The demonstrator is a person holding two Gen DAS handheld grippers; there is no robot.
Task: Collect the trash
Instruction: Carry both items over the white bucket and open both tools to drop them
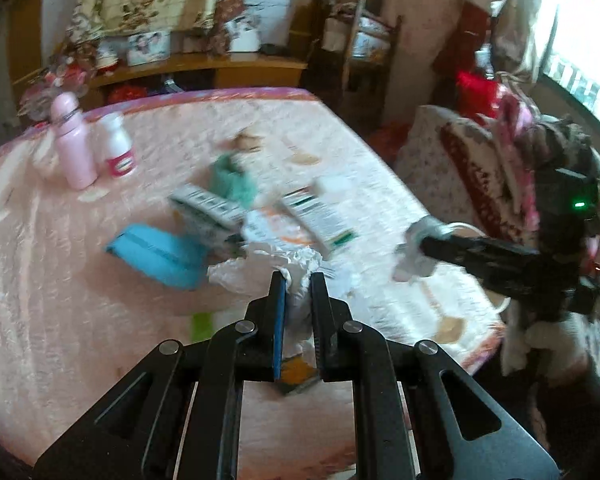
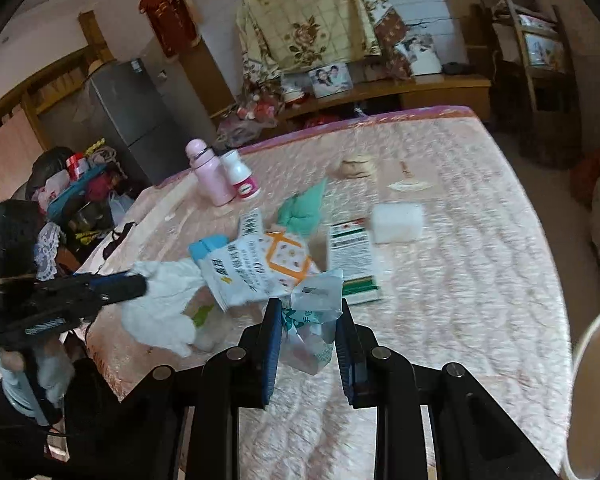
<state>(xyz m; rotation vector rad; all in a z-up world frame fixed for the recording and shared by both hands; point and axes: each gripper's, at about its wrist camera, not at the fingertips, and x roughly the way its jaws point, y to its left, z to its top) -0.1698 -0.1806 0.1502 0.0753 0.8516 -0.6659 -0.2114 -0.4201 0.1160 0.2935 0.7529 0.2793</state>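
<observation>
My left gripper (image 1: 298, 280) is shut on a crumpled white tissue (image 1: 260, 268), lifted just above the pink mattress (image 1: 60, 280). The right wrist view shows the same gripper (image 2: 140, 282) at the left, with the tissue (image 2: 160, 312) hanging from it. My right gripper (image 2: 308, 306) is shut on a clear plastic wrapper (image 2: 318, 292) with green print, held off the bed. In the left wrist view the right gripper (image 1: 416, 242) reaches in from the right with the wrapper (image 1: 410, 264) at its tip.
On the mattress lie a white-and-orange snack bag (image 2: 260, 268), a medicine box (image 2: 350, 252), a blue pouch (image 1: 156, 254), a green cloth (image 1: 230, 178) and a white block (image 2: 398, 222). A pink bottle (image 1: 70, 144) and pill bottle (image 1: 118, 152) stand far left. A white rim (image 2: 592, 380) curves in at right.
</observation>
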